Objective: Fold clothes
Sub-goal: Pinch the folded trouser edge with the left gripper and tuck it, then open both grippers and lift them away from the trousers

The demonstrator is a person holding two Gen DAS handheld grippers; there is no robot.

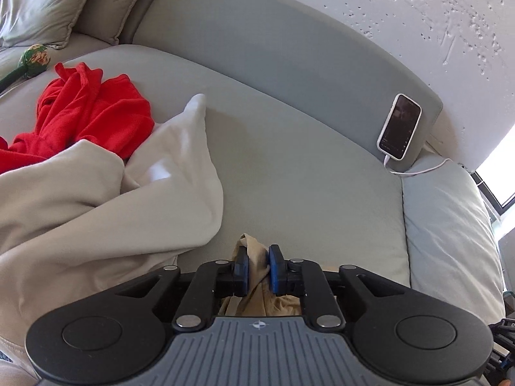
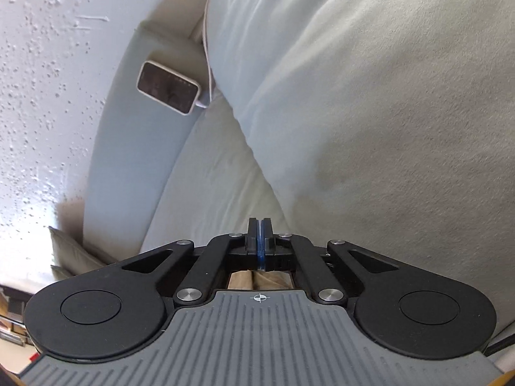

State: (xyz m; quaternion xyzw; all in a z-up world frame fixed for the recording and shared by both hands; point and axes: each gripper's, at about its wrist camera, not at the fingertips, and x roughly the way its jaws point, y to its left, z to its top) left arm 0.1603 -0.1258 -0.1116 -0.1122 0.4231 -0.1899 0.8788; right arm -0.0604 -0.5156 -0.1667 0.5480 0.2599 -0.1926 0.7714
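Note:
A thin tan garment (image 1: 249, 241) lies at the near edge of the grey sofa seat (image 1: 305, 167). My left gripper (image 1: 257, 252) is shut on it, a bunched fold pinched between the blue pads and rising above them. In the right wrist view my right gripper (image 2: 260, 222) is shut, its pads flush together over the pale seat with nothing showing between the tips. More of the tan garment (image 2: 257, 280) shows below, behind the fingers. Whether a thin layer is caught there I cannot tell.
A red garment (image 1: 93, 109) and a big cream cloth (image 1: 96, 199) are heaped on the left of the seat. A phone (image 1: 399, 125) on a white cable leans against the backrest; it is also in the right wrist view, phone (image 2: 167, 87). The arm cushion (image 1: 450, 225) bounds the right.

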